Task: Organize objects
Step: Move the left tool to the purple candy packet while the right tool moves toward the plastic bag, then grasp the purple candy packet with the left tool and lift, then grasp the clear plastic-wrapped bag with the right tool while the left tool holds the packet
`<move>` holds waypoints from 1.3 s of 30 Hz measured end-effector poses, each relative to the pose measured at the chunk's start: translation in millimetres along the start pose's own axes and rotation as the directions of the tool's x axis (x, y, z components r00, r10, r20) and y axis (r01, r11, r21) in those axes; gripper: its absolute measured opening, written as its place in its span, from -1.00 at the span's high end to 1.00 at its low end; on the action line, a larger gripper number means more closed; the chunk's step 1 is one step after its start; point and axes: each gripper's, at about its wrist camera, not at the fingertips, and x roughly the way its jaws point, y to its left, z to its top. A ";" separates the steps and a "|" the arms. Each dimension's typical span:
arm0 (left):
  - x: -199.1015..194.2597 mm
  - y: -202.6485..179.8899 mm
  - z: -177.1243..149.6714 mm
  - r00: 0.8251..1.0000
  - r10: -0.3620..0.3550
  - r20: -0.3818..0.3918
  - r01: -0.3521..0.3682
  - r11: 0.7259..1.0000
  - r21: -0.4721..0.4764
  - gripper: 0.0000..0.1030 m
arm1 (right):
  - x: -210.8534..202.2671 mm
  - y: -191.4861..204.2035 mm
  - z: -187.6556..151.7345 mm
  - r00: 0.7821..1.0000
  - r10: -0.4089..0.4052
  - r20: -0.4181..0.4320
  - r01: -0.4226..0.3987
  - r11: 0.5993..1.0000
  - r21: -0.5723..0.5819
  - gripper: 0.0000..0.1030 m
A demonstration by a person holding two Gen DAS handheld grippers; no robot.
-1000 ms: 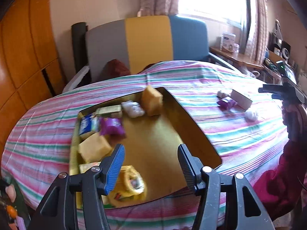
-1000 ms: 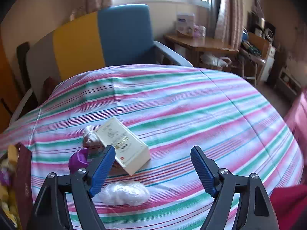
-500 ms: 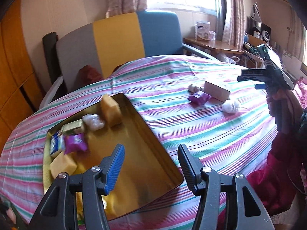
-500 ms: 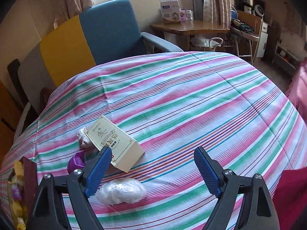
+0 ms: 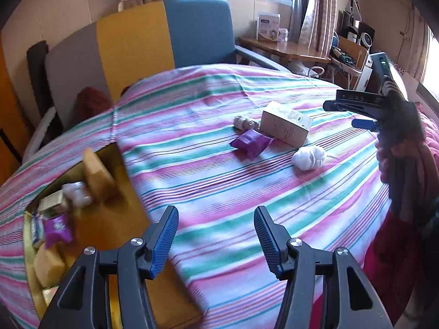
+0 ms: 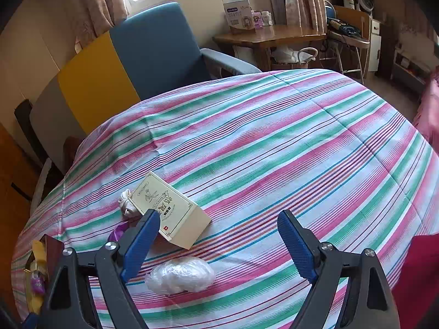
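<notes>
left gripper: black frame; ribbed blue pads; silver screws | right gripper: same; red sleeve

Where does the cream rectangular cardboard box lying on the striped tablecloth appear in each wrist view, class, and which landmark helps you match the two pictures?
Left wrist view: the cream rectangular cardboard box lies upper right of centre, beyond the purple packet.
Right wrist view: the box lies lower left of centre, partly behind the right gripper's left finger.
Shared landmark: the white crumpled plastic bundle beside the box.

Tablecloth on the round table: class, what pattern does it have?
The tablecloth has pink, green and white stripes, clearest in the right wrist view.
</notes>
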 end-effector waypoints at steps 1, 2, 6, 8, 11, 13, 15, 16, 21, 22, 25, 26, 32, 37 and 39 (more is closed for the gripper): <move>6.6 -1.4 4.8 1.000 -0.017 -0.016 0.017 1.000 -0.014 -0.12 | 0.5 -0.2 -0.2 1.000 0.006 -0.005 -0.006 1.000 0.002 -0.71; 12.6 -2.6 9.0 0.999 -0.039 -0.030 0.039 0.999 -0.026 -0.12 | 0.9 -0.2 -0.6 1.000 0.012 -0.011 -0.012 1.000 0.004 -0.71; 47.9 -1.6 27.3 0.975 -0.197 -0.107 0.176 0.968 -0.178 -0.12 | 1.3 -1.5 -1.0 0.999 0.034 -0.020 -0.034 0.999 0.020 -0.72; 64.8 1.5 36.1 0.958 -0.260 -0.122 0.220 0.938 -0.268 -0.12 | 2.3 -2.7 -0.9 0.998 0.053 -0.029 -0.052 0.998 0.031 -0.72; 89.9 6.0 50.9 0.938 -0.320 -0.130 0.251 0.890 -0.380 -0.12 | 3.3 -0.9 -1.4 0.997 0.067 -0.038 -0.066 0.997 0.028 -0.73; 107.3 8.2 60.9 0.930 -0.343 -0.132 0.256 0.864 -0.434 -0.12 | 3.5 1.8 -1.8 0.996 0.078 -0.043 -0.077 0.997 0.018 -0.73; 122.2 9.0 69.2 0.932 -0.332 -0.143 0.235 0.858 -0.457 -0.13 | 3.8 5.5 -2.1 0.995 0.089 -0.047 -0.089 0.996 0.002 -0.73; 130.2 9.2 73.0 0.932 -0.328 -0.150 0.226 0.855 -0.466 -0.14 | 3.8 6.7 -2.6 0.995 0.092 -0.049 -0.093 0.996 -0.002 -0.73; 164.9 9.1 83.3 0.927 -0.326 -0.183 0.193 0.836 -0.514 -0.21 | 3.6 7.4 -2.4 0.991 0.120 -0.054 -0.120 0.993 0.002 -0.73; 169.6 8.0 84.1 0.927 -0.324 -0.187 0.188 0.836 -0.515 -0.23 | 4.0 7.8 -2.5 0.991 0.122 -0.055 -0.122 0.993 0.001 -0.73; 176.1 -2.1 87.9 0.939 -0.288 -0.189 0.170 0.865 -0.472 -0.22 | 5.7 9.1 -2.0 0.990 0.128 -0.062 -0.128 0.992 -0.001 -0.73; 176.1 -4.7 89.5 0.942 -0.273 -0.194 0.162 0.879 -0.448 -0.19 | 7.1 9.4 -2.3 0.989 0.128 -0.069 -0.128 0.992 -0.002 -0.74; 161.2 -7.7 73.6 0.958 -0.201 -0.204 0.129 0.939 -0.319 0.32 | 20.7 13.8 -8.5 0.980 0.131 -0.149 -0.135 0.991 -0.016 -0.75; 135.9 -7.0 48.8 0.963 -0.181 -0.201 0.131 0.962 -0.238 0.35 | 27.4 13.3 -12.2 0.974 0.126 -0.190 -0.131 0.991 -0.015 -0.76; 124.2 -8.5 38.0 0.962 -0.186 -0.198 0.138 0.962 -0.234 0.35 | 31.0 15.2 -14.1 0.968 0.133 -0.212 -0.140 0.990 -0.022 -0.76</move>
